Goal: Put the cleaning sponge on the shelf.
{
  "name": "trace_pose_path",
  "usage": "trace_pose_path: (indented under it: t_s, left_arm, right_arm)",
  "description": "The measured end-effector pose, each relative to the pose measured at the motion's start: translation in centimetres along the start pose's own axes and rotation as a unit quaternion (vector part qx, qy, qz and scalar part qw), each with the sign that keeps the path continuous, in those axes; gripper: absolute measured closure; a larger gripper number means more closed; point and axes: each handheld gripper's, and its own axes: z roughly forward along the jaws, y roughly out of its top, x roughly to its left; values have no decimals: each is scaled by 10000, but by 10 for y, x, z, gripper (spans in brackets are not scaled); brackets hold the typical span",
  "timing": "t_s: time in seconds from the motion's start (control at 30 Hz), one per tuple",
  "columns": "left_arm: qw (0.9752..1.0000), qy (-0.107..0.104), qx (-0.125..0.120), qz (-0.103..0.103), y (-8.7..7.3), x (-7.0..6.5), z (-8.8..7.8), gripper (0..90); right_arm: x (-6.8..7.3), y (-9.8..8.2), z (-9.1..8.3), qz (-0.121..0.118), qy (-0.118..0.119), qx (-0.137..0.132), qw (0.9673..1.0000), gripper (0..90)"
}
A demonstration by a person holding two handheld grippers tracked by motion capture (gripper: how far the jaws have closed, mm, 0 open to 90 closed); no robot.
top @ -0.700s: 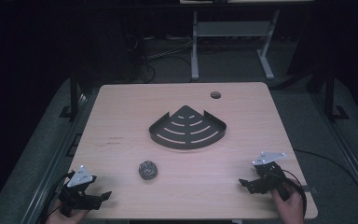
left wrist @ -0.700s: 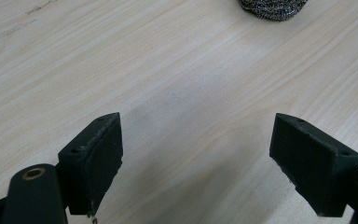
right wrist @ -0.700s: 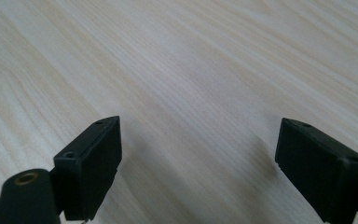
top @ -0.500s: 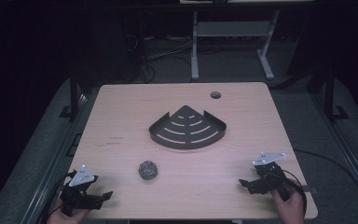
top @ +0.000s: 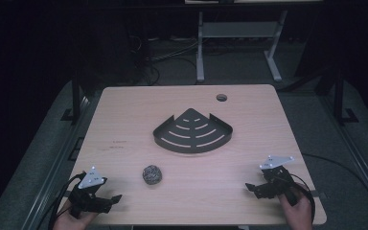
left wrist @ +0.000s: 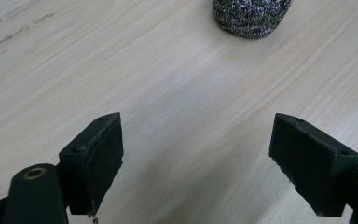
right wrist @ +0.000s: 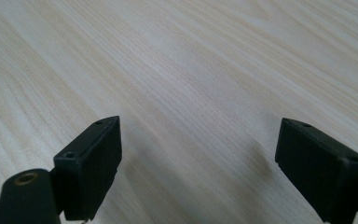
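Left gripper [top: 109, 199]: we see it at the near left corner of the table [top: 124, 120], held in a hand [top: 69, 219] that comes in from the bottom edge, pointing inward across the wood.
Left fingers [left wrist: 95, 156]: we read them as spread wide in the left gripper view, with bare wood grain between them and nothing held.
Right gripper [top: 251, 188]: we see it at the near right of the table, held in the other hand [top: 299, 211], its grey three-cornered plate uppermost.
Right fingers [right wrist: 91, 161]: spread wide as well in the right gripper view, with plain table surface between them and nothing in their hold.
Steel wool ball [top: 152, 174]: we find it lying on the table near the front, right of the left gripper and apart from it; in the left gripper view it sits ahead of the fingers at the top edge [left wrist: 251, 16], untouched.
Black corner shelf [top: 192, 132]: it lies flat at the middle of the table, beyond the ball and well apart from both grippers, its slots showing the wood beneath.
Round hole [top: 221, 97]: near the far edge of the table, behind the shelf.
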Motion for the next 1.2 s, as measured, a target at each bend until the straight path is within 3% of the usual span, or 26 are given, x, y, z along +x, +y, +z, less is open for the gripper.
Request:
trace_pose_path:
  t_s: [0.33,0.53,1.2]
  left_arm:
    - [9999,-30,106,114,10,-5,2,169]
    - [9995,-23,142,293,23,-10,2,169]
    - [9960,-315,281,782,68,-25,21,170]
  right_arm:
    - [1,1,0,-7,-8,9,10000,141]
    - [1,2,1,-9,9,0,10000,140]
    - [3,7,5,-76,60,15,10000,141]
